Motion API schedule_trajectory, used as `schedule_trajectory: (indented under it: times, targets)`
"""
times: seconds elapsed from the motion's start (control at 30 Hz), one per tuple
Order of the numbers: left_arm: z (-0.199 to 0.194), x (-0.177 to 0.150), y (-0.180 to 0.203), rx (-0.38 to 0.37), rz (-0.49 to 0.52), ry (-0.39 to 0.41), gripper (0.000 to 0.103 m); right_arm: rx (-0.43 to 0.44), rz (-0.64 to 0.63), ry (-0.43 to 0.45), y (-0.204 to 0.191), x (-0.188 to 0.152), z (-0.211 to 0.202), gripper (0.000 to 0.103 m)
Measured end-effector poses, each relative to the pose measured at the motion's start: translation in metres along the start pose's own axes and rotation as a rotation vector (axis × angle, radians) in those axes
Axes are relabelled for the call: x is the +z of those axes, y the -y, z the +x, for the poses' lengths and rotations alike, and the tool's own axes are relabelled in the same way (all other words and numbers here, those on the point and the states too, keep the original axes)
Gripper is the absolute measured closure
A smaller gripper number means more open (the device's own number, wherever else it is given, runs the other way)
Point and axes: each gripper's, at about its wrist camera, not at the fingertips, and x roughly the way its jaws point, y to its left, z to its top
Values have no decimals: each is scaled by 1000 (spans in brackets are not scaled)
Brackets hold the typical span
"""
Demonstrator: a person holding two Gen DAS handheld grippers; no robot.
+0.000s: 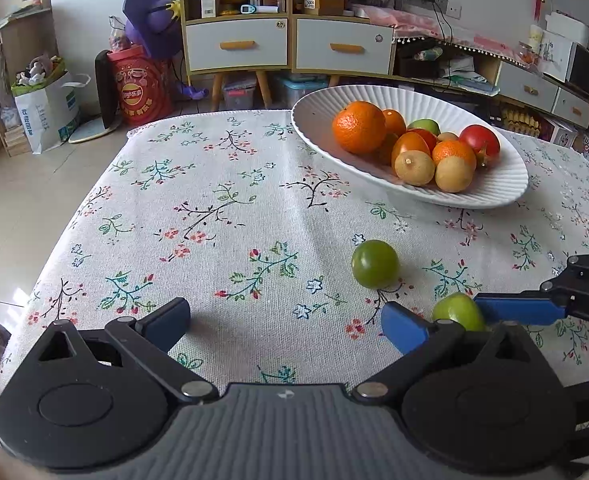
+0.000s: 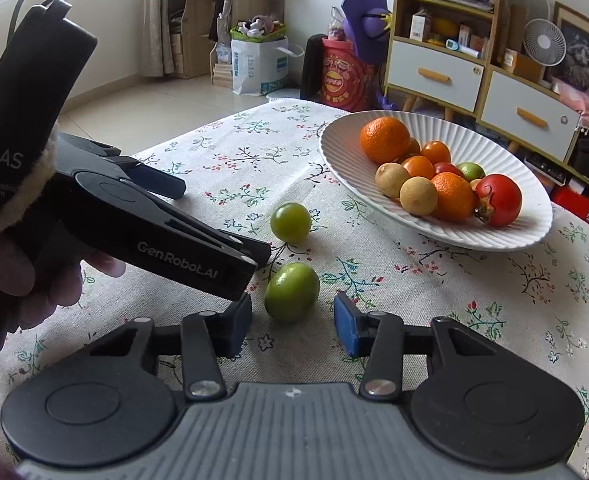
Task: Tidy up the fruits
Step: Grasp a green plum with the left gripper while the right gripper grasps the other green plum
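- Table (image 2: pixel 474 280), covered in a floral cloth; bears all items below.
- White ribbed bowl (image 2: pixel 446 236), far right of centre on the cloth; already loaded with oranges, tomatoes, small yellow-brown fruits and one green fruit. Judged destination for the loose fruit.
- Left gripper (image 1: pixel 286 322), jaws spread wide, nothing between them, hanging over bare cloth just left of the work; seen in the right wrist view as a black body in a person's hand (image 2: pixel 34 280).
- Right gripper (image 2: pixel 292 322), jaws partly drawn in, standing either side of the near green fruit; a visible gap at each pad in its own view, while in the left wrist view one blue pad looks to touch the fruit. No firm squeeze yet, by these pictures.
- Near green fruit (image 2: pixel 292 292), resting on the cloth between the right pads, well short of the bowl.
- Far green fruit (image 2: pixel 290 223), loose on the cloth, just beyond the near one.
- Step in hand, as judged: closing on the near green fruit. Advised: pads level with the fruit's widest part, closing slow and even, since a round fruit may roll out; lift only once seated.
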Motion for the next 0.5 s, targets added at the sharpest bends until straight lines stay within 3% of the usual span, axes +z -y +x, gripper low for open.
schedule_trajectory:
  times: [0.07,0.27,0.5]
  targets:
    - [1,1,2,-1,1,-3,5,5,-6,2,-1,1,0,77]
    - [5,6,13,-3,1,-3,8,17,2,-2,5,1,-2,78]
    - [7,14,27,-18,5,4,31,-11,23,-10,17,-2,-6,80]
